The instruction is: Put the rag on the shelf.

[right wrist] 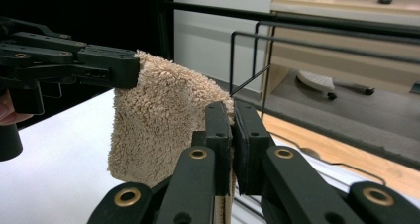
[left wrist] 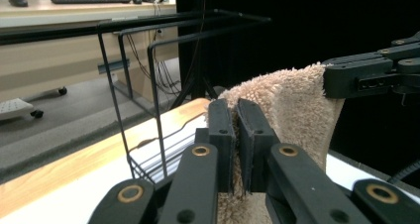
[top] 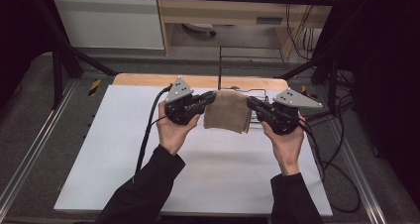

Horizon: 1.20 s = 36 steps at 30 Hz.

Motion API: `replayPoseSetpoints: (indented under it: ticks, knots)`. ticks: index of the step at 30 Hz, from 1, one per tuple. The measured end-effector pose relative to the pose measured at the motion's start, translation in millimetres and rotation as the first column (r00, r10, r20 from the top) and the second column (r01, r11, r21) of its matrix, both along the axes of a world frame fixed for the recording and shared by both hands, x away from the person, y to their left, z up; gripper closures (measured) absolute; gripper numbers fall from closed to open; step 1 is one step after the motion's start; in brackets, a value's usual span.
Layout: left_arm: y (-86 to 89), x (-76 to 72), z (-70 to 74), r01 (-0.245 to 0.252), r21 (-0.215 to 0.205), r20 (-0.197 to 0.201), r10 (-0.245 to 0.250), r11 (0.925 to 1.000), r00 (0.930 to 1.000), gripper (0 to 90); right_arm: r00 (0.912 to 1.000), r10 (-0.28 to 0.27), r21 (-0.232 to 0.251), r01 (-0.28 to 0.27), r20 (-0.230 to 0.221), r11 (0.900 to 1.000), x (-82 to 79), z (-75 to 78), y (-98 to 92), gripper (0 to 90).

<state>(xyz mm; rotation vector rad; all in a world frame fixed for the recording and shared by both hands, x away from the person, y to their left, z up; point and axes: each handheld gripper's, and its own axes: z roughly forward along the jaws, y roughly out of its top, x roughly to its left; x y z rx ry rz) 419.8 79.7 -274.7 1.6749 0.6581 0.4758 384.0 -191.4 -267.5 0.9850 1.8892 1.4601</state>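
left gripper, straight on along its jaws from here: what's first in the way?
Probably the right gripper. The left gripper is shut on the towel and points across it at the right one, which clamps the towel's far corner. The black wire rack stands off to one side of that line, though depth is hard to judge.

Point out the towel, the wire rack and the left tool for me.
towel [top: 227, 112]: high view, middle of the hanging cloth.
wire rack [left wrist: 154, 92]: left gripper view, nearest upright post.
left tool [top: 212, 98]: high view, jaw tips clamped on the towel's corner.
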Motion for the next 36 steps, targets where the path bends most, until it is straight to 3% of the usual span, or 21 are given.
replayPoseSetpoints:
  ticks: [24,36]
  knots:
    - [-30.6,29.2,36.8,-0.007,-0.077,0.061,0.012,0.997,0.9981,85.5,0.992,-0.084,0.013,0.083,0.095,0.996,16.3,43.3,-21.6,86.1]
    - [-45.7,45.0,66.4,-0.002,-0.111,0.1,0.013,0.9938,0.9949,85.5,0.9816,-0.127,0.026,0.124,0.143,0.992,27.3,69.8,-32.9,86.2]
